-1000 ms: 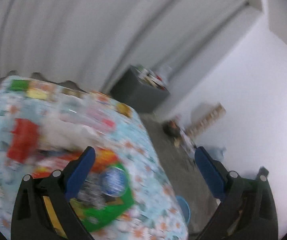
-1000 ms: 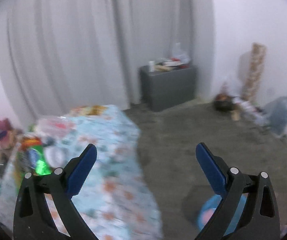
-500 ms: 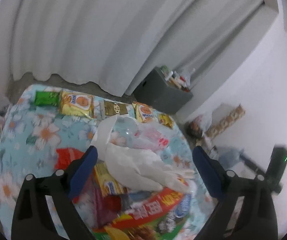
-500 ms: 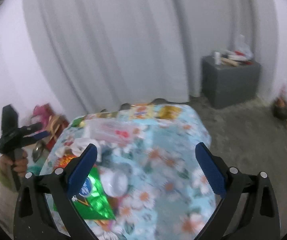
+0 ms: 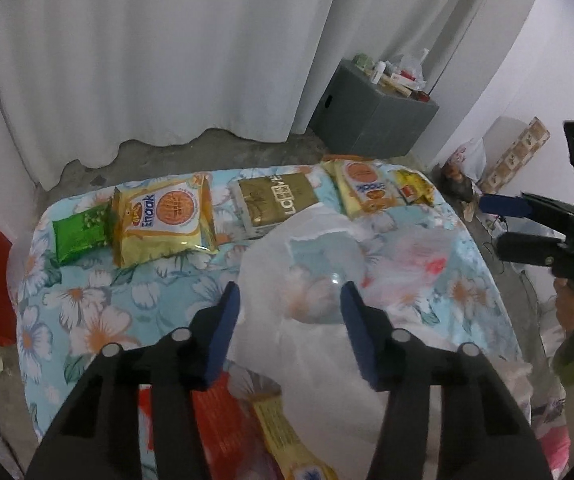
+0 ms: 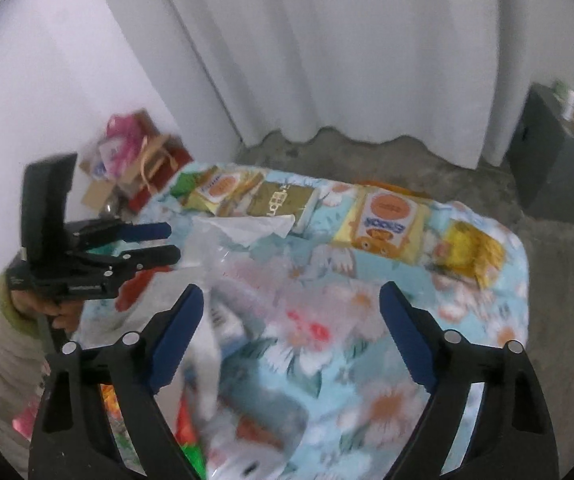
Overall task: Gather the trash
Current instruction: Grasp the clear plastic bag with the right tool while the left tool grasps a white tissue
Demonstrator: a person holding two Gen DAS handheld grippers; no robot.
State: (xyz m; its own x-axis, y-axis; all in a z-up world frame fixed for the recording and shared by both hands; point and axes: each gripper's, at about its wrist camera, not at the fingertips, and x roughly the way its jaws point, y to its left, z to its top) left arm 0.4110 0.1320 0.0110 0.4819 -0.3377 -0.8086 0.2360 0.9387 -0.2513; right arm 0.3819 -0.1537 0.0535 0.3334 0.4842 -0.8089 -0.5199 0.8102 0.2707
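A: What lies under the claws?

B: A table with a flowered cloth (image 5: 87,320). Draped across it, straight ahead of the left gripper (image 5: 290,320), is a thin clear plastic bag (image 5: 327,272), crumpled and see-through. Its jaws have just been closing and stand partly apart, with the bag below and between them; I cannot see the pads pressing it.

A: And the right one?

B: The right gripper (image 6: 292,320) is spread wide, though its jaws have just been narrowing a little. Nothing sits between them but the bag's blurred film on the cloth.

A: The smaller rubbish?

B: Beyond the left claw, along the far edge: a yellow snack pack (image 5: 165,220), a gold packet (image 5: 277,200), another yellow snack pack (image 5: 365,190), a green sachet (image 5: 81,232). Just under its left finger, a red wrapper (image 5: 223,432).
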